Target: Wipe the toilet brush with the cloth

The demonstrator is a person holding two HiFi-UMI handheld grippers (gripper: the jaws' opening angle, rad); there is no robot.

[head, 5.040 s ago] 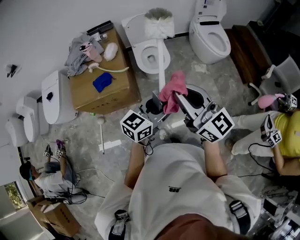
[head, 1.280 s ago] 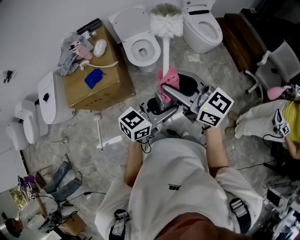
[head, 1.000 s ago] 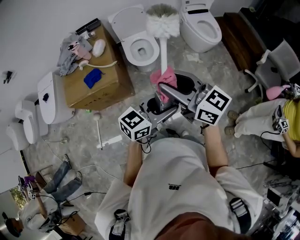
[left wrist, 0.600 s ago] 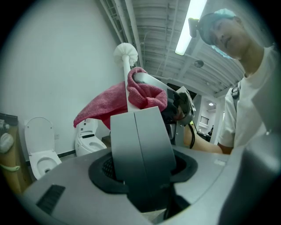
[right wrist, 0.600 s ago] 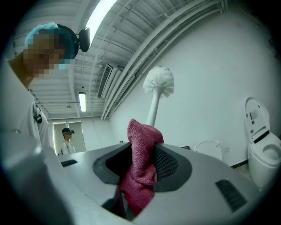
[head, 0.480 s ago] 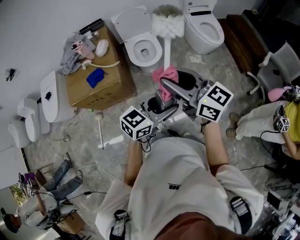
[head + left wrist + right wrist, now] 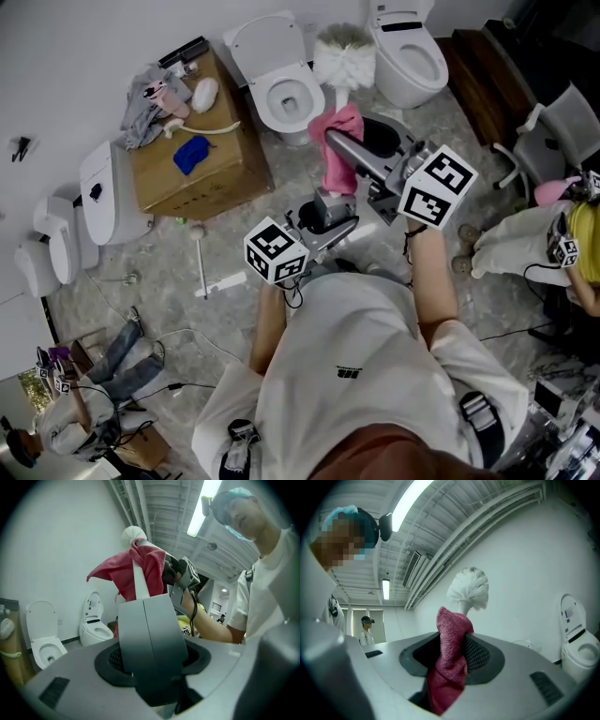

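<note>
The toilet brush stands upright, its white bristle head (image 7: pixel 342 56) on top and its white handle (image 7: pixel 138 581) running down into my left gripper (image 7: pixel 323 208), which is shut on the handle's lower end. A pink cloth (image 7: pixel 337 141) is wrapped round the handle just under the head. My right gripper (image 7: pixel 336 141) is shut on that cloth, and its jaws have just been closing on it. In the right gripper view the cloth (image 7: pixel 451 663) fills the jaws of my right gripper (image 7: pixel 452 639), with the bristle head (image 7: pixel 468 590) above. The left gripper (image 7: pixel 143 604) sees the cloth (image 7: pixel 136 569) higher up.
Two white toilets (image 7: pixel 286 89) (image 7: pixel 405 52) stand ahead. A cardboard box (image 7: pixel 220 173) with clothes and small items is at the left. A black round bin (image 7: pixel 380 141) sits below the brush. A person (image 7: pixel 572 244) sits at the right, another (image 7: pixel 84 422) at the lower left.
My right gripper has slid the pink cloth up the handle, closer to the bristle head. The left gripper keeps its hold and has barely moved.
</note>
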